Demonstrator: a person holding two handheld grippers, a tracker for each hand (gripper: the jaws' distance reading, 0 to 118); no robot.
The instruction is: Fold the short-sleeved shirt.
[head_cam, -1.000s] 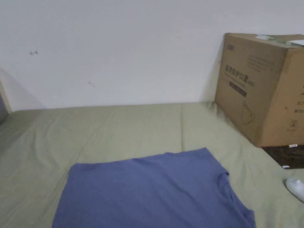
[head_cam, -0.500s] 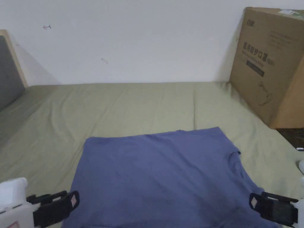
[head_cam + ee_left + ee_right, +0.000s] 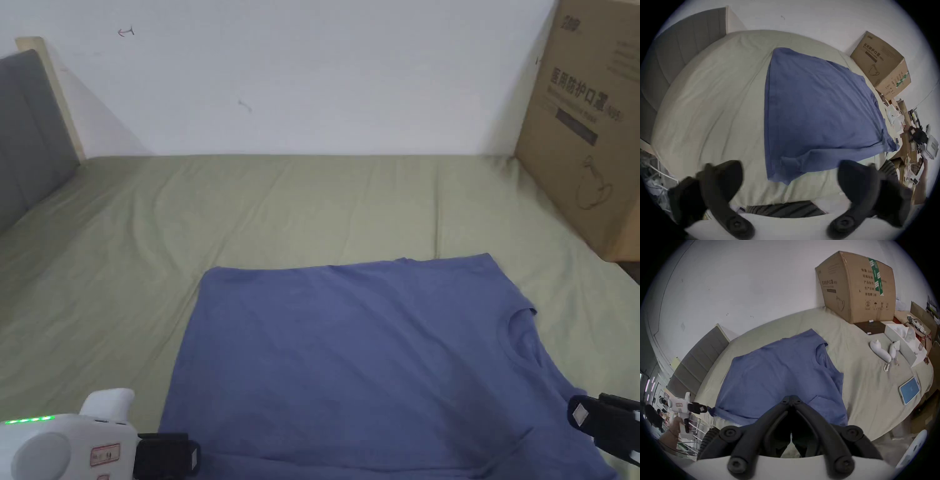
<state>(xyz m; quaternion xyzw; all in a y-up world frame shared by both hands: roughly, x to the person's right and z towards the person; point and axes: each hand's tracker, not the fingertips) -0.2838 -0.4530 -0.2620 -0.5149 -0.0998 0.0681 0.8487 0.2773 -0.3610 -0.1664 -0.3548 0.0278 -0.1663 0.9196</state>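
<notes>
The shirt (image 3: 350,362) is soft blue cloth, matt, with a fine knit look and faint creases. It lies on a bed sheet (image 3: 281,212) of pale green cloth, matt and lightly wrinkled. At the far right the box (image 3: 594,125) is brown cardboard, dull and smooth, with a strip of green tape on top in the right gripper view. At the far left the headboard (image 3: 28,131) is padded grey fabric. The left tool (image 3: 702,408) has a smooth white plastic body and matt black jaws. On the right, the phone (image 3: 909,390) has a glossy screen.
</notes>
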